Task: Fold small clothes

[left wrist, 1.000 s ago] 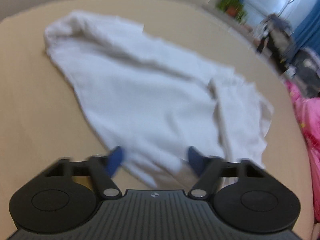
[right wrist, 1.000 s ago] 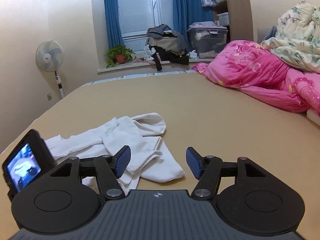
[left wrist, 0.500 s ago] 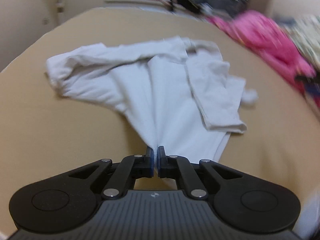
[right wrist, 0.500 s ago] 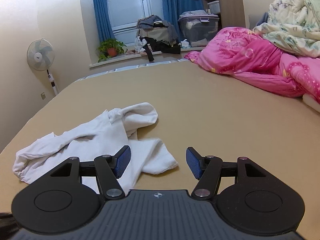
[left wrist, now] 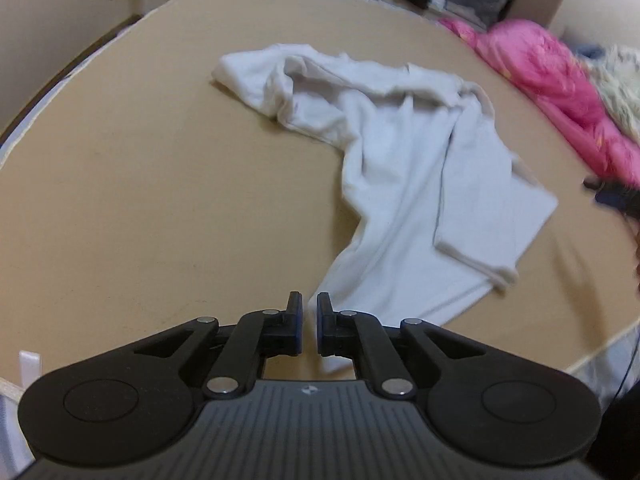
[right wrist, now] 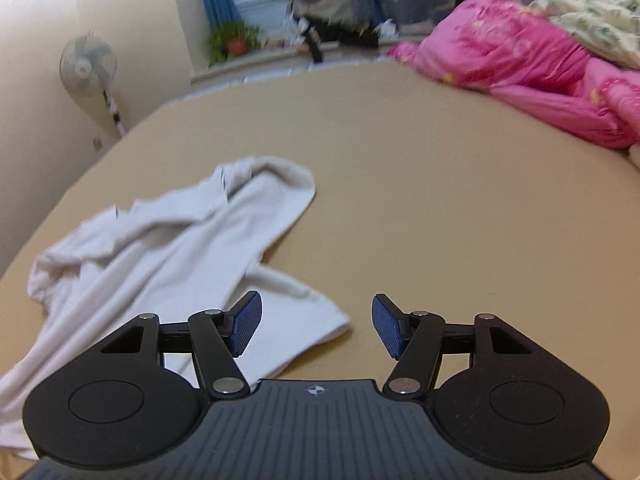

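Observation:
A small white garment (left wrist: 404,168) lies crumpled on the tan bed surface (left wrist: 140,184), stretched from the far middle toward my left gripper. My left gripper (left wrist: 308,328) has its jaws a narrow gap apart with nothing between them; the garment's near corner lies just under and right of the right finger. In the right wrist view the same garment (right wrist: 160,252) lies left of centre. My right gripper (right wrist: 316,326) is open and empty, its left finger above the garment's near hem, its right finger over bare bed.
A pink quilt (right wrist: 520,64) and a floral blanket (right wrist: 596,4) are piled at the far right of the bed. A standing fan (right wrist: 86,66), a potted plant (right wrist: 234,40) and storage boxes stand beyond the far edge. The bed's near edge (left wrist: 600,348) runs at the right.
My left gripper closed on the garment's corner, pulled it toward me, and has now parted slightly, letting the cloth go. My right gripper stayed open and moved nearer the garment.

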